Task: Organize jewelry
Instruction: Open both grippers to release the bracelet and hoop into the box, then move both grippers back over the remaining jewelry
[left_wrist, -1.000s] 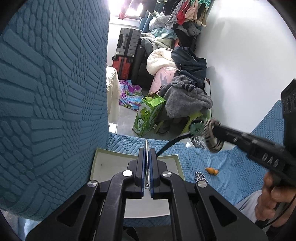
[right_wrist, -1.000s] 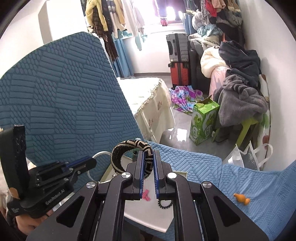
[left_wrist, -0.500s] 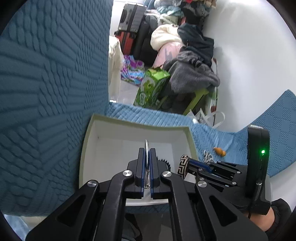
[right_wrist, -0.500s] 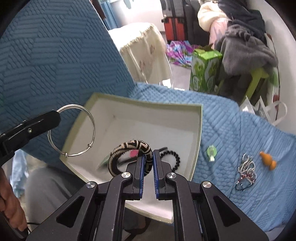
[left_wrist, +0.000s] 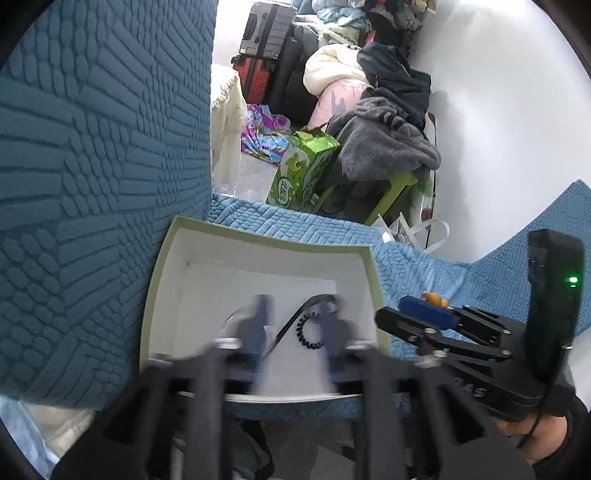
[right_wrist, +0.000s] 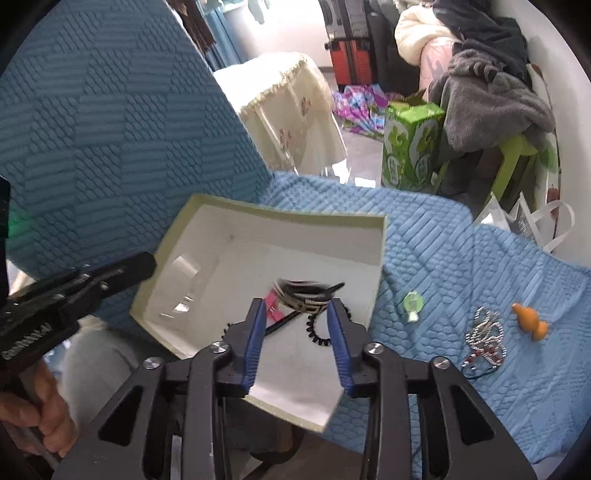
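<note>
A white box (right_wrist: 280, 216) with a pale green rim (left_wrist: 258, 234) sits on the blue sofa cover. My right gripper (right_wrist: 297, 325) is open above its front. The black-and-white woven bangle (right_wrist: 304, 293) is blurred just beyond its fingertips, falling into the box. My left gripper (left_wrist: 295, 321) is open and motion-blurred over the box. The silver ring (right_wrist: 184, 275) shows as a faint blur inside the box on the left. A black coil hair tie (left_wrist: 310, 330) and a pink clip (right_wrist: 271, 306) lie in the box.
On the cover right of the box lie a green clip (right_wrist: 413, 304), a beaded silver bracelet (right_wrist: 484, 339) and a small orange piece (right_wrist: 530, 319). The tall blue sofa back (left_wrist: 92, 147) stands to the left. A green carton (left_wrist: 303, 173) and piled clothes are beyond.
Both grippers have opened. The woven bangle has dropped from the right gripper and the silver ring from the left, both into the box.
</note>
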